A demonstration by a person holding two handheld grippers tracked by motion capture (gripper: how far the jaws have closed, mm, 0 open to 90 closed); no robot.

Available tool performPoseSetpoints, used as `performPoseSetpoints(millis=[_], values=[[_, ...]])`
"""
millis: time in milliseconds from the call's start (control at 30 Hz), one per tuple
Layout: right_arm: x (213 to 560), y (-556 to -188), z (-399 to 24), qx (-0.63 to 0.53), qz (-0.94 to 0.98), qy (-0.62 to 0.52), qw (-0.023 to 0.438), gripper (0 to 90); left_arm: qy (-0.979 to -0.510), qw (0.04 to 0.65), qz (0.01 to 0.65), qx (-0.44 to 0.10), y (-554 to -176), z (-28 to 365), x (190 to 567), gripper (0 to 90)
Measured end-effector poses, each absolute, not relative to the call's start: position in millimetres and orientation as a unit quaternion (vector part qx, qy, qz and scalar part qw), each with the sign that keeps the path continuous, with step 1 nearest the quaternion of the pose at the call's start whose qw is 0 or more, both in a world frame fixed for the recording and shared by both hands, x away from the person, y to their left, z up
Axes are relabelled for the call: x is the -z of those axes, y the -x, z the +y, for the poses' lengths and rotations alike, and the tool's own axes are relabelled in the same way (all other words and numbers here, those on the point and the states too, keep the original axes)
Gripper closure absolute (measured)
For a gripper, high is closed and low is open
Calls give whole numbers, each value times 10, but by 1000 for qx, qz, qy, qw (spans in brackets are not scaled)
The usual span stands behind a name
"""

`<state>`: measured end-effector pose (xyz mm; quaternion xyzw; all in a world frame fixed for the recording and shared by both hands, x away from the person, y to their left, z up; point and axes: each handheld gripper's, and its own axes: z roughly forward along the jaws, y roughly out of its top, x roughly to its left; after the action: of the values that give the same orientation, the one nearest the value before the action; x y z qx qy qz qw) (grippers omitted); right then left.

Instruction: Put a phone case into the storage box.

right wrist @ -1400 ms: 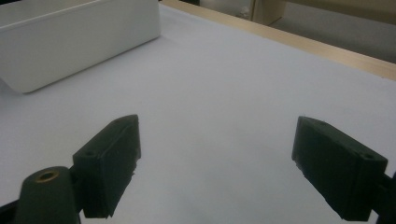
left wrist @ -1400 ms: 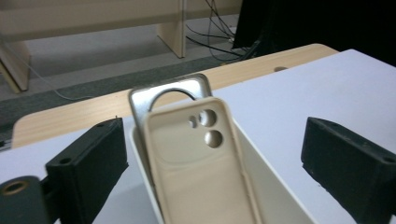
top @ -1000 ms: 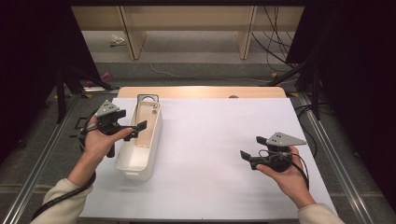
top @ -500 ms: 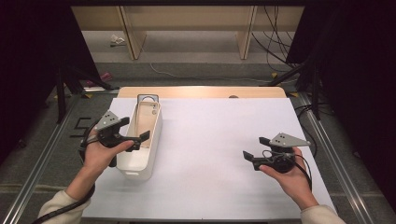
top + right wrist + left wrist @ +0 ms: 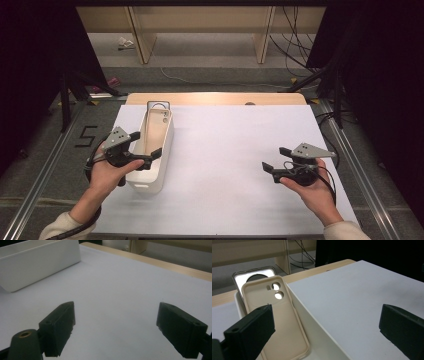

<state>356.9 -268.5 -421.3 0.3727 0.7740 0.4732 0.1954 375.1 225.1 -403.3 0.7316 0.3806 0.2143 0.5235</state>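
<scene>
My left gripper hangs open over the white bin at the table's left. The beige phone case lies inside, long axis near-to-far, camera holes far. My right gripper is open, empty, well right.

A bin stands at the table's nine o'clock. In it lie two phone cases, one behind the other toward twelve. The left gripper hangs over the bin; the right gripper sits at four o'clock, well apart.
</scene>
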Motion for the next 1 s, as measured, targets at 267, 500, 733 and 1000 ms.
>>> performPoseSetpoints(millis=[267, 500, 733, 1000], values=[[4212, -3558, -2703, -473, 773, -374, 196, 162, -735, 522, 375, -216, -3677, 2248, 4088, 0], [4212, -3550, -2716, -472, 773, -375, 197, 162, -740, 517, 370, -220, -3620, 2248, 4133, 0], [4212, -3547, -2720, -472, 774, -374, 196, 162, -740, 516, 371, -222, -3571, 2272, 4168, 0], [4212, -3547, -2712, -472, 775, -372, 197, 162, -739, 515, 370, -226, -3555, 2262, 4181, 0]])
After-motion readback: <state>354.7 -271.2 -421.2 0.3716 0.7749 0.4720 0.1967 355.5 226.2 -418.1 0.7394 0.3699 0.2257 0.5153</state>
